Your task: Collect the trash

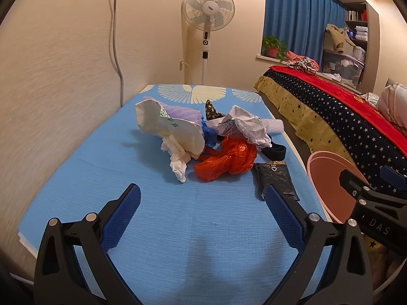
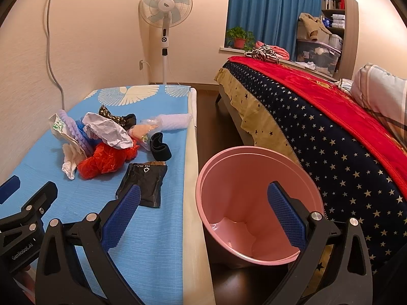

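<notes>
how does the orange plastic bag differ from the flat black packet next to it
The orange plastic bag is crumpled and bunched into the trash pile; the black packet lies flat and apart, nearer the table edge. The bag is glossy orange-red; the packet is dull black with a white arrow. Both rest on the blue tablecloth.

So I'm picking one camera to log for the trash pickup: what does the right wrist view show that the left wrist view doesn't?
Only the right wrist view looks into the pink bin, showing its inside and floor, and shows the peach wrapper. Only the left shows the white bag's broad side. Both show the red plastic bag, black pouch, crumpled paper, fan, and the open left gripper and right gripper.
</notes>
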